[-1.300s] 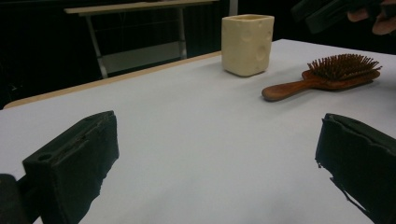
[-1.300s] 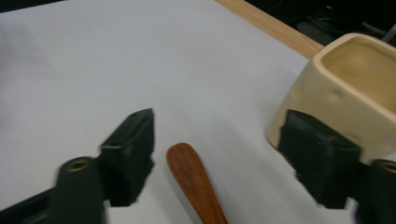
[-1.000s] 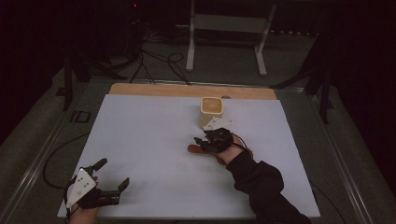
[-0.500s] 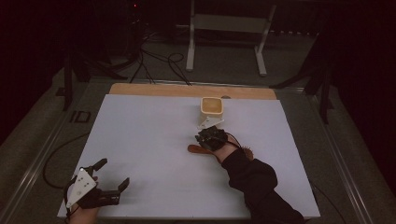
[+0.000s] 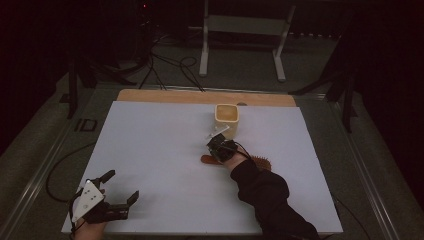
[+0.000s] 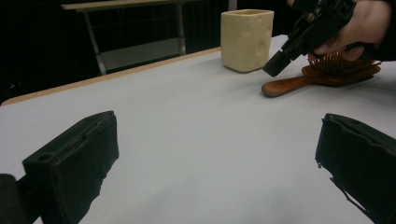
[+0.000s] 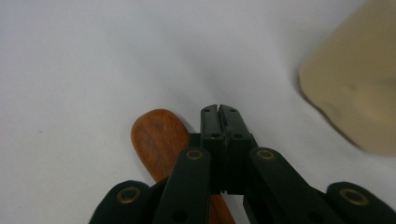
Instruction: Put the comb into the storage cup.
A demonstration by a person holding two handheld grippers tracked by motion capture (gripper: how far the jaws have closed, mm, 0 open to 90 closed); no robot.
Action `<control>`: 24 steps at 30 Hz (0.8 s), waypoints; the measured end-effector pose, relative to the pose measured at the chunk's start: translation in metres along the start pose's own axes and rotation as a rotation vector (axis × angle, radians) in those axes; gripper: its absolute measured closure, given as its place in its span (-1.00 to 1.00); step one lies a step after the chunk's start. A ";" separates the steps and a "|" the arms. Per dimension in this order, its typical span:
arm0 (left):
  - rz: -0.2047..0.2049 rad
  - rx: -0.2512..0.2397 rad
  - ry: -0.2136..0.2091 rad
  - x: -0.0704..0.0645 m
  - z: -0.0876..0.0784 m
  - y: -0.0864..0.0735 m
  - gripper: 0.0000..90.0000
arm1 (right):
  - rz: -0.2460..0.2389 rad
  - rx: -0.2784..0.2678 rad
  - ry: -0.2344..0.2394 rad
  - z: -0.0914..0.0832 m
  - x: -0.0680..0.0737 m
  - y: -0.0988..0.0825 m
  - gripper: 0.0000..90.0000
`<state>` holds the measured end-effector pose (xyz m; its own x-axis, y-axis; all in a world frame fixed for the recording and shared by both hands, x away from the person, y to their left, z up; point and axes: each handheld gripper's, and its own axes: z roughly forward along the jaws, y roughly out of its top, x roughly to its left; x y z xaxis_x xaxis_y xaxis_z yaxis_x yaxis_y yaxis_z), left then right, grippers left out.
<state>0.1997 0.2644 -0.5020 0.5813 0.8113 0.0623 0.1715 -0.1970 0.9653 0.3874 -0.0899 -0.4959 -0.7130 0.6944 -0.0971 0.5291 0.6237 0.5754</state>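
With our right claw (image 7: 219, 110) closed tight just over the hairbrush (image 7: 161, 140) handle and the left claw (image 5: 120, 196) open, we should reopen and straddle the handle squarely before lifting.

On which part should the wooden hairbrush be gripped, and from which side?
Probably the handle of the wooden hairbrush. It is slim, lies flat on the white table, and points away from the bristled head. Coming from above, with one jaw on each long edge, seems best, clear of the cream cup.

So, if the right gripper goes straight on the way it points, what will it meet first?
Probably the white table: the right gripper, shut, points down past the brush handle; depth is unclear.
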 end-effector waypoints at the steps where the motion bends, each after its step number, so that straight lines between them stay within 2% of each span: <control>1: -0.001 0.000 -0.001 0.000 0.000 0.000 -1.00 | 0.004 0.005 -0.006 0.002 0.000 0.000 1.00; 7: 0.001 0.001 0.000 0.000 0.000 0.000 -1.00 | -0.016 0.037 -0.031 0.009 0.003 -0.002 1.00; 18: 0.002 0.003 0.000 0.000 0.000 0.000 -1.00 | -0.010 0.043 0.011 0.007 0.011 -0.011 1.00; 24: 0.002 0.001 0.000 0.000 0.000 0.000 -1.00 | -0.029 0.043 0.030 0.001 0.016 -0.017 1.00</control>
<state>0.1996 0.2643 -0.5020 0.5813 0.8112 0.0640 0.1715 -0.1990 0.9649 0.3676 -0.0890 -0.5083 -0.7413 0.6653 -0.0881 0.5271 0.6584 0.5373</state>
